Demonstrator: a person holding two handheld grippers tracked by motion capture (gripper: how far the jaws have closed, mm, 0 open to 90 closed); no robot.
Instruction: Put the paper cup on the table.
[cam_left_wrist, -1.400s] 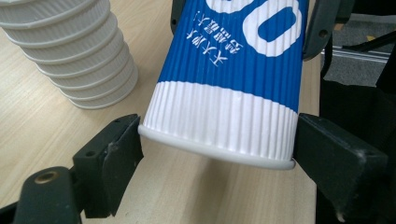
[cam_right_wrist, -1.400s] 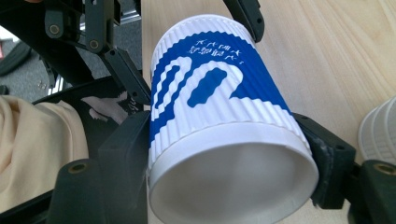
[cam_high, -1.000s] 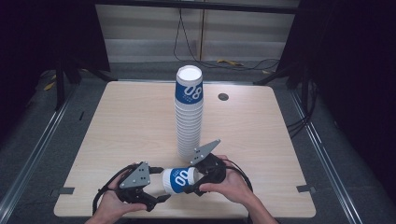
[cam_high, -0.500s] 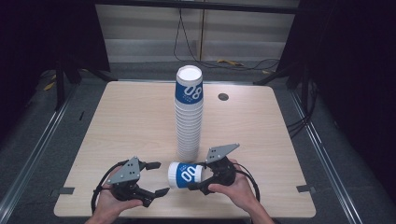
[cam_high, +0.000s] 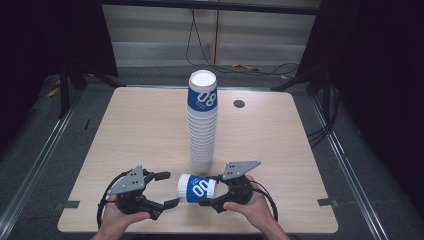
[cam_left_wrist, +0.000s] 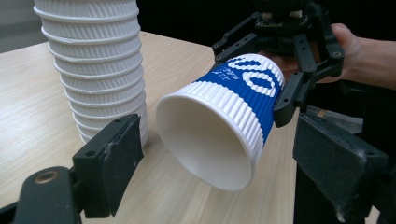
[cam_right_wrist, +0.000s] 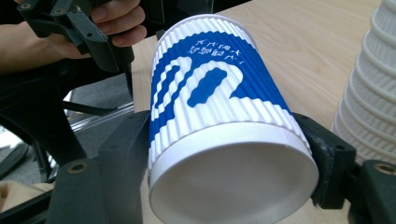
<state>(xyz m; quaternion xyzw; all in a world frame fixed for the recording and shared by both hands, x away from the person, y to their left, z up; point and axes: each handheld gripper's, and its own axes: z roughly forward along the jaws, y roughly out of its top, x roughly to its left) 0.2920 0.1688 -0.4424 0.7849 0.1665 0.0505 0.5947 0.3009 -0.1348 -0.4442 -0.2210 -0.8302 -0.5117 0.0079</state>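
Observation:
A blue-and-white ribbed paper cup lies sideways above the table's front edge, with my right gripper shut on its base end. In the right gripper view the cup fills the space between both jaws. Its open mouth points at my left gripper, which is open, with its fingertips just short of the rim. A tall stack of the same cups stands upright at the table's middle, just behind the held cup.
The light wooden table has a round cable hole at the back right. Metal floor rails run along both sides. The stack stands close to the left gripper's left jaw.
A second ago both grippers were close together at the cup. The left gripper has drawn back to the left and stands open; the right gripper has shifted slightly right, keeping the cup.

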